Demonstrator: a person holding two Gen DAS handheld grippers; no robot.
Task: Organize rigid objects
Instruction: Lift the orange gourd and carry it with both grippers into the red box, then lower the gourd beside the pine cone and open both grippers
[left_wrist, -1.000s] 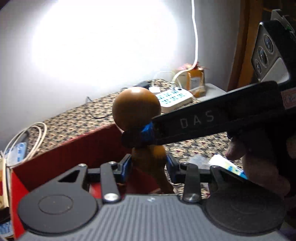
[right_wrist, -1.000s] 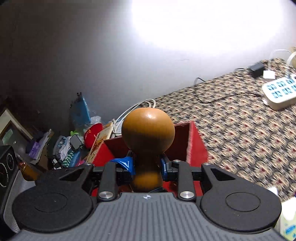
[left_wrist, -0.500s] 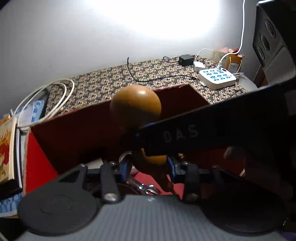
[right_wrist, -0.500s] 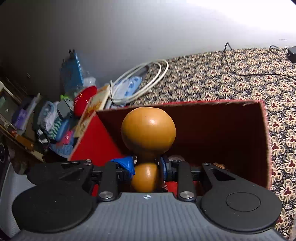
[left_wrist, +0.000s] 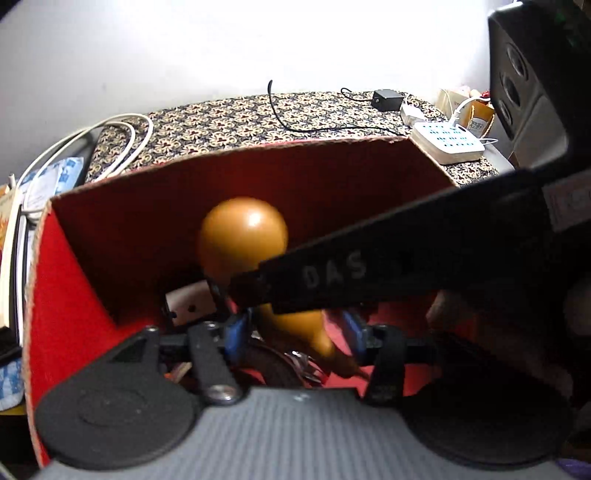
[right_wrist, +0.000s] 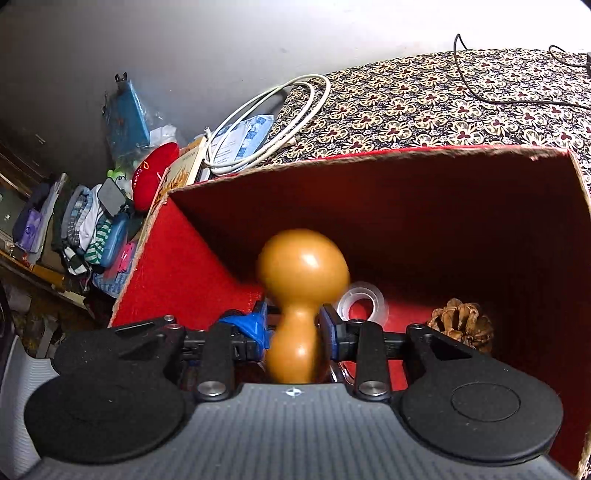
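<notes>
Holding the gourd by its narrow waist, the right gripper is clamping it inside the red box, above the floor, not yet set down. The left gripper is sitting apart around the gourd's lower bulb, its pads not visibly pressing. A tape roll and a pinecone are already lying on the box floor, so part of the sorting looks done. What seems left for this piece is lowering and letting go; whether more items are waiting outside the box cannot be told.
</notes>
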